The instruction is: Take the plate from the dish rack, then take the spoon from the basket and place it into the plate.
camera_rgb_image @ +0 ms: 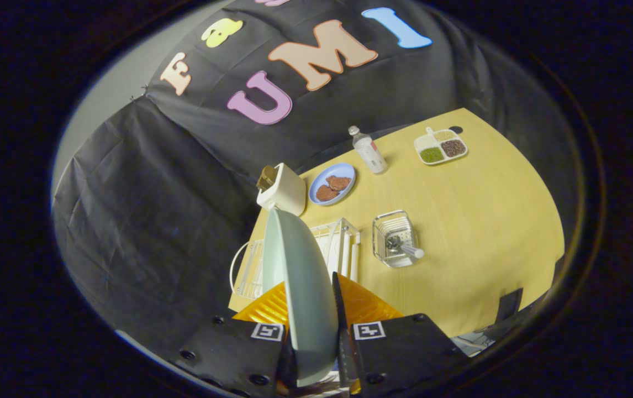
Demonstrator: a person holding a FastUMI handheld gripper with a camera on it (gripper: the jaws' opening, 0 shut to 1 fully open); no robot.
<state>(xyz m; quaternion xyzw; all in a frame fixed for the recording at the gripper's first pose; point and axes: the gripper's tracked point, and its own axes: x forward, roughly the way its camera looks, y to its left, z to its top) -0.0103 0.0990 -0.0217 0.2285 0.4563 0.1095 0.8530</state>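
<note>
Gripper: the gripper [312, 331] has its two fingers pressed against either face of the plate, clamping it between them.
Plate: the pale grey-green plate [300, 287] stands on edge between the fingers, rising ahead of them, lifted above the rack.
Dish rack: the white wire dish rack [338, 249] sits on the table just beyond the fingers, partly hidden behind the plate.
Basket: the small wire basket [395, 239] stands ahead of the fingers and to their right, just beside the dish rack but apart from it.
Spoon: the spoon [405, 247] lies in the basket, its pale handle end poking over the basket's nearer right rim.
Toaster: a cream toaster [281, 190] stands beyond the rack, past the plate's top edge.
Blue plate: a blue plate [332, 183] with two brown patties sits just right of the toaster.
Bottle: a clear bottle [369, 150] stands farther off, beyond the basket.
Divided tray: a white divided tray [441, 146] with green, brown and yellowish fillings lies far ahead to the right.
Table: the yellow wooden table [482, 221] carries all of these.
</note>
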